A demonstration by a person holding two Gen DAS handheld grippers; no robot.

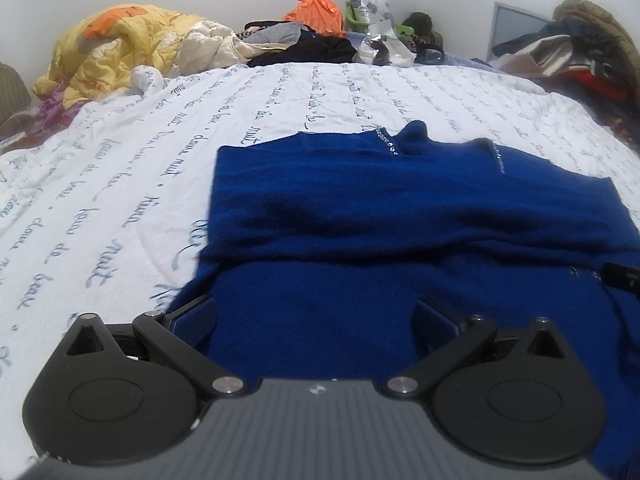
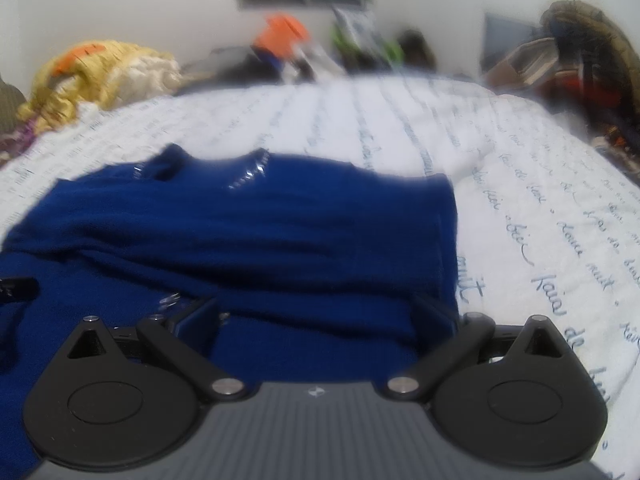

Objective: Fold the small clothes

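A blue sweater (image 1: 400, 216) was laid flat on a white bedsheet (image 1: 120, 184) printed with lines of blue script. The collar, trimmed with small sparkling stones, was positioned at the far end, and the sleeves were folded across the chest, forming a thick horizontal band.

The left gripper (image 1: 316, 316) was positioned at the near left part of the sweater, with its 2 fingers spread wide and blue knit fabric visible between them. No fabric was seen to be pinched. A black part of the other gripper was visible at the right edge of the left wrist view.

The right gripper (image 2: 316, 312) was positioned at the near right part of the sweater (image 2: 260, 232), close to its right edge. Its jaws were likewise spread wide over the fabric. The right wrist view was blurred.

A yellow quilt (image 1: 120, 48) was heaped at the far left of the bed. An orange bag (image 1: 316, 12) and dark clothes (image 1: 308, 50) were located at the far side, against the wall.
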